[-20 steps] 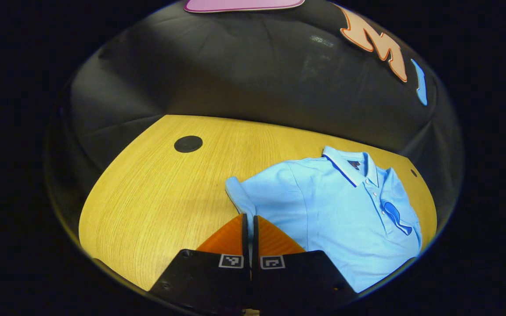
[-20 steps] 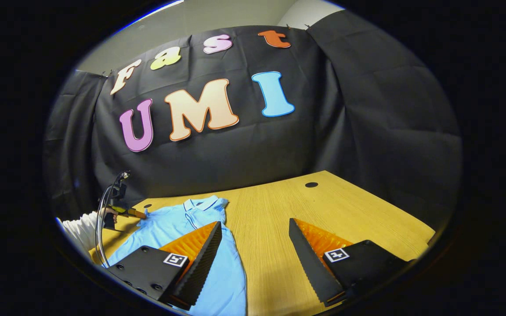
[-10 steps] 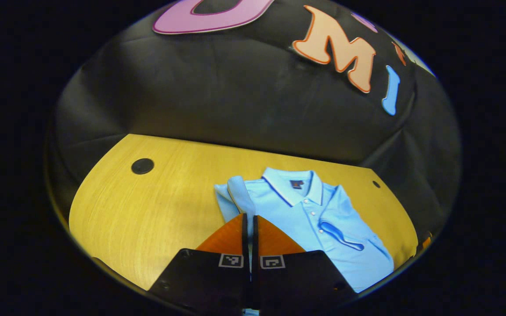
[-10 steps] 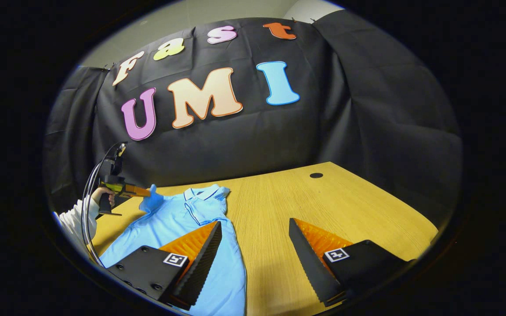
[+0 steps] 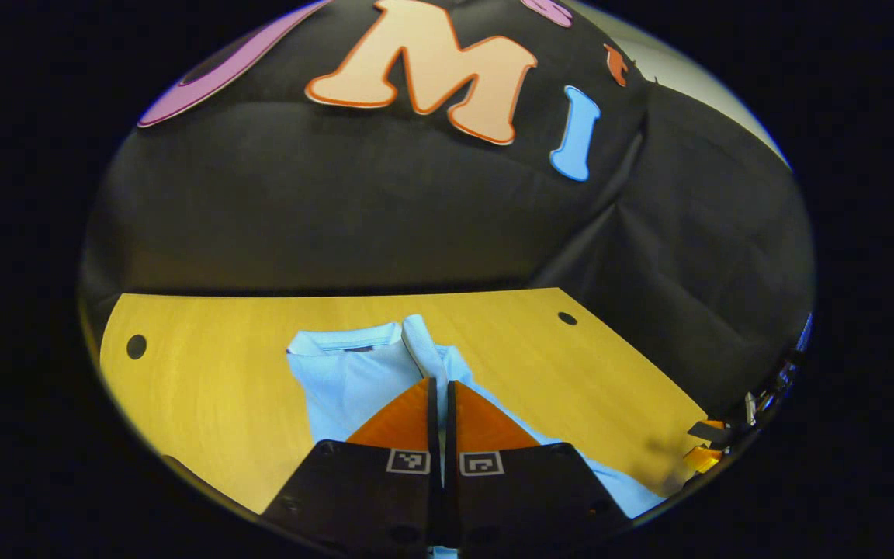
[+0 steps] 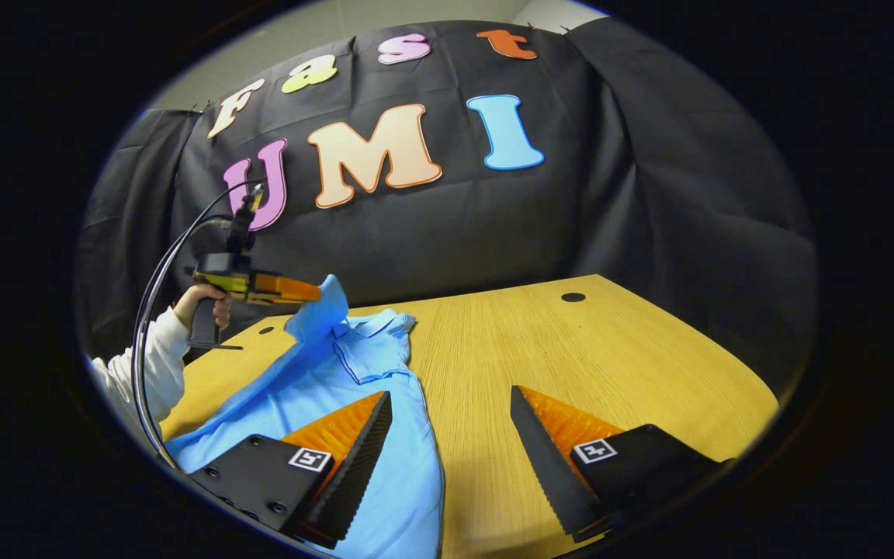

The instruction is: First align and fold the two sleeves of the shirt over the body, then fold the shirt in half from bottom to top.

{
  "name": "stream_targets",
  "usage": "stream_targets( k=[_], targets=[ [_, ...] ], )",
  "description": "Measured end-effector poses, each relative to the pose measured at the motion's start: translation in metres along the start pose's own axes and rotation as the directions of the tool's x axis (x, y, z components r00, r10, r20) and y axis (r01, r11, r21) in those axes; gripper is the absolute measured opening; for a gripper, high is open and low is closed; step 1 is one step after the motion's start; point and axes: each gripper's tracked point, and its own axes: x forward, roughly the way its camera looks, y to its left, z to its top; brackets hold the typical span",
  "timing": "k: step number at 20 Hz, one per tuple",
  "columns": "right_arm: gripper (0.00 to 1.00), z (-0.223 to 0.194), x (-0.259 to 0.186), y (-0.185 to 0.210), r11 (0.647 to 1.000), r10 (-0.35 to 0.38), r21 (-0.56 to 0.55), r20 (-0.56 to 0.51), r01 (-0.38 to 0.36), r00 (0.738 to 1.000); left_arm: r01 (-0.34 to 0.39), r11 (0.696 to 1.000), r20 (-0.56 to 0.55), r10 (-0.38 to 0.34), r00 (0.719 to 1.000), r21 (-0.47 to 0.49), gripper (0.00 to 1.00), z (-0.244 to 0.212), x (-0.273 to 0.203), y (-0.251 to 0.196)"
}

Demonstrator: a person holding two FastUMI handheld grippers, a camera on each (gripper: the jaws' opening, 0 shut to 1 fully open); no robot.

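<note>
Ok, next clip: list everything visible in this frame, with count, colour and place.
shirt: one, light blue polo, lying on the table's left part in the right gripper view, collar toward the wall
sleeve: one, light blue, lifted off the table, pinched in the left gripper
table: one, yellow wood-grain, with small dark round holes near the far edge
wall cloth: one, black, behind the table
left gripper: one, shut on the sleeve, raised above the shirt's shoulder
right gripper: one, open, hovering over the table at the shirt's edge
hand: one, in a white cuff, holding the left gripper's handle
</note>
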Motion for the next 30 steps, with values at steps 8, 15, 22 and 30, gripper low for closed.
stream_targets(
  k=[8,15,22,30],
  targets=[
    [0.97,-0.012,0.0,0.008,1.0,0.017,-0.018,-0.027,-0.017,0.999,0.009,0.986,-0.099,0.008,0.995,0.164,0.0,-0.044,0.055,-0.048],
    [0.97,-0.026,0.007,0.02,0.998,0.054,-0.035,-0.059,-0.056,0.997,-0.071,0.965,-0.026,0.08,0.996,0.253,0.53,-0.034,0.034,-0.044],
    [0.97,-0.042,-0.007,0.029,0.989,0.102,-0.101,-0.092,-0.112,0.99,-0.228,0.933,0.094,0.21,0.973,0.28,0.9,-0.055,-0.092,-0.014],
    [0.97,-0.065,-0.053,0.061,0.953,0.236,-0.165,-0.128,-0.255,0.963,-0.291,0.919,0.044,0.29,0.956,0.268,0.9,-0.17,-0.224,-0.011]
  ],
)
